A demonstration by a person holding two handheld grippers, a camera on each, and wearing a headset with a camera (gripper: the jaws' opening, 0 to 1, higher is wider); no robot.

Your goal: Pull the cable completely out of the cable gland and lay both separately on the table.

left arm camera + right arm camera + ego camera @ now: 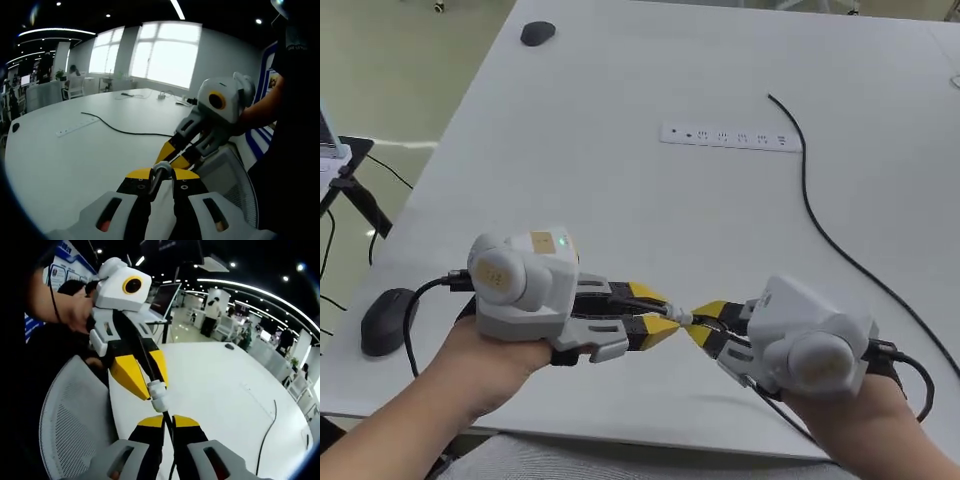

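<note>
Cable gland (682, 318), a small whitish fitting, is held in the air just over the near edge of the bench (620, 200), between the tips of the two tools. The left hand-held gripper (668, 315) has its yellow-tipped jaws closed on it. In the left gripper view the gland (161, 172) sits pinched between those jaws at the bottom of the picture. The right hand-held gripper (698, 322) points at it from the other side, tip to tip, almost touching.

In the right gripper view the thin black cable (169, 427) runs up between that gripper's own jaws, which are clamped on it, and enters the gland (157, 394) just ahead. A black line goes on past the gland, between the jaws of the left hand-held gripper (150, 382) towards its body, so the cable is threaded through the fitting and not out of it. In the left gripper view the right hand-held gripper (175, 157) comes in from the right, slanting down to the gland.

A left hand (490, 365) and a right hand (850, 420) carry the tools. Farther back on the bench lie a white power strip (730, 137) and a long black cord (820, 220), well apart from the work. A dark mouse (385, 320) rests near the left edge. A grey mesh chair (75, 430) shows below the grippers.
</note>
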